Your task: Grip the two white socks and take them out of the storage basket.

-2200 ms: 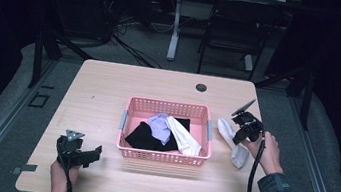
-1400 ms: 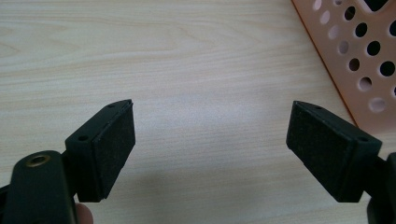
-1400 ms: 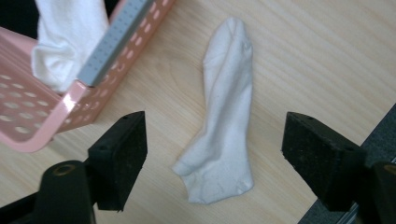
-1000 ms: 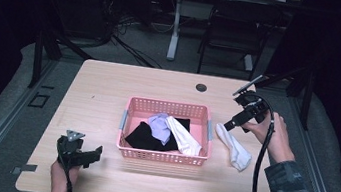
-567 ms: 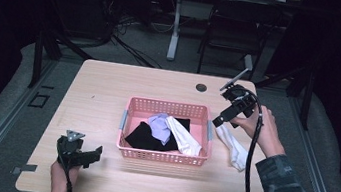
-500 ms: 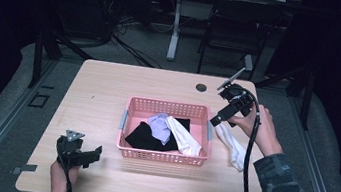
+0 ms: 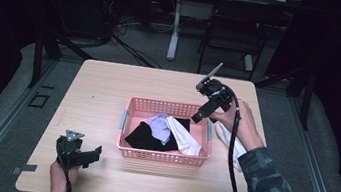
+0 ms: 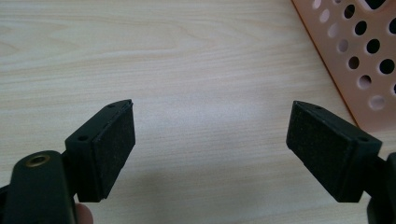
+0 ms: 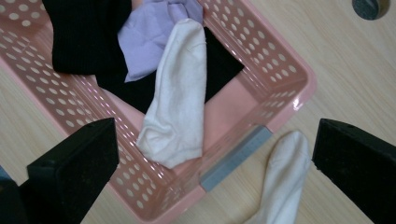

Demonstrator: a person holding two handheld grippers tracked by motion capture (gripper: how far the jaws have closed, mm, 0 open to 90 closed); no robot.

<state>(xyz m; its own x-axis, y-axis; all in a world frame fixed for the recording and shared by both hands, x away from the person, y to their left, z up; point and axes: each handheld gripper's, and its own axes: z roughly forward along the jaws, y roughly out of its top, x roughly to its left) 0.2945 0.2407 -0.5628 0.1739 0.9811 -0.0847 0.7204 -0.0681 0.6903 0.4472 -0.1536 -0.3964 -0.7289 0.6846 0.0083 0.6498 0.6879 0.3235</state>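
While my right tongs point(image 7: 199, 116) hang above the far right corner of the pink basket point(image 7: 129, 115), their jaws stand wide apart and hold nothing. Through the right gripper view I look down between them at the basket's corner and its grey handle point(image 9: 236, 157). Inside the basket a white sock point(image 9: 179, 93) lies across a lilac cloth point(image 9: 149, 37) and black garments point(image 9: 86, 32). A second white sock point(image 9: 282, 179) lies on the table point(image 7: 110, 82) just beside the basket's right end, near my right hand point(image 7: 240, 123). A small dark round object point(image 9: 369, 7), possibly a cap or grommet, sits on the table beyond the basket. My left tongs point(image 7: 93, 155) rest low at the near left of the table, well apart from the basket's near left corner; the left gripper view shows their pads point(image 8: 114, 144) spread wide over bare wood, the basket's perforated wall point(image 8: 364, 60) at the upper right.
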